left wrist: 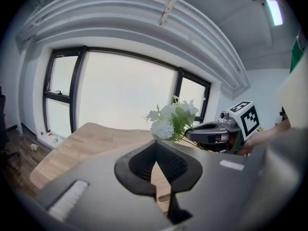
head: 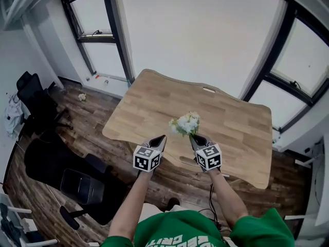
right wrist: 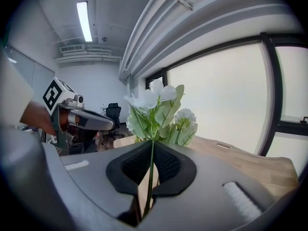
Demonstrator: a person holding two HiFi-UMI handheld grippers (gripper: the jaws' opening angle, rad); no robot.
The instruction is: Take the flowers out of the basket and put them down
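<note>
Pale wooden tabletop (head: 231,112) in the head view: my right gripper (head: 194,137) holds the white-and-green flower bunch (head: 186,123) above its near edge. Left gripper view: my left gripper (left wrist: 155,146) is closed on nothing. Right gripper view: jaws pinch one thin green stem (right wrist: 150,167); I reckon it could swivel or slip, dropping the bunch off that edge

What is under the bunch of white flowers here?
Only the light wooden tabletop, bare where it shows. The bunch of white flowers with green leaves is held above it, stem pinched in the shut fingers of the right gripper. The patch beneath bunch and gripper is covered.
</note>
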